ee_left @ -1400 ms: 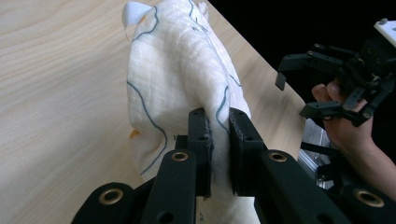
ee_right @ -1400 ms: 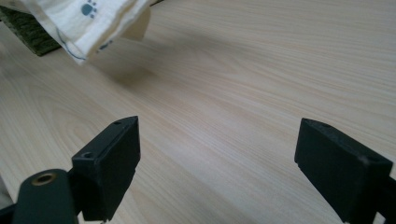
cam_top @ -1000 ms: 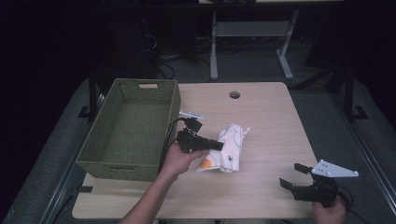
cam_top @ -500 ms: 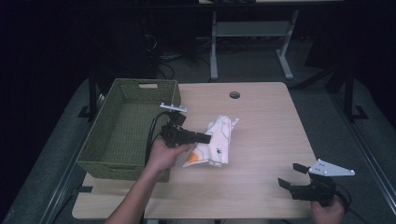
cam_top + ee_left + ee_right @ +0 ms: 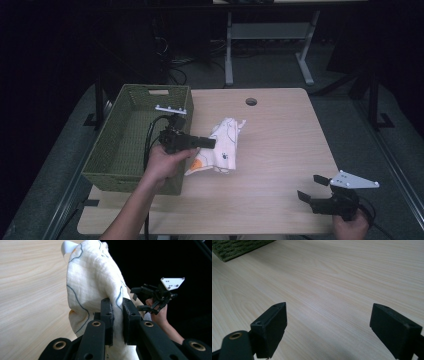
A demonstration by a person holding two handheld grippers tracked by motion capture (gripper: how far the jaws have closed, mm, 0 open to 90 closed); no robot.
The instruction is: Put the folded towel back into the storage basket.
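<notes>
**Operator:** What is the grip status?

**Technician:** The left gripper (image 5: 209, 143) has its jaws clamped on a fold of the white cloth (image 5: 222, 147). The left gripper view shows fabric pinched between both pads (image 5: 107, 315), with most of the cloth bunched beyond the jaws. The cloth is over the table (image 5: 280, 150), just right of the green basket (image 5: 130, 145); whether its lower edge touches the wood cannot be confirmed.

**Operator:** How should the transfer be performed?

**Technician:** Judged from the layout, the cloth goes into the basket. Maintain the clamp. Raise the cloth until its hanging end clears the basket's near wall, then carry it left over the opening before releasing.

**Operator:** Any obstructions?

**Technician:** The basket rim (image 5: 187, 107) is the main hazard: a trailing corner could catch and drape outside. The left gripper's own cable (image 5: 150, 137) lies over that rim. The right gripper (image 5: 314, 187) sits wide open, holding nothing, near the table's front right corner, well apart from the path.
</notes>
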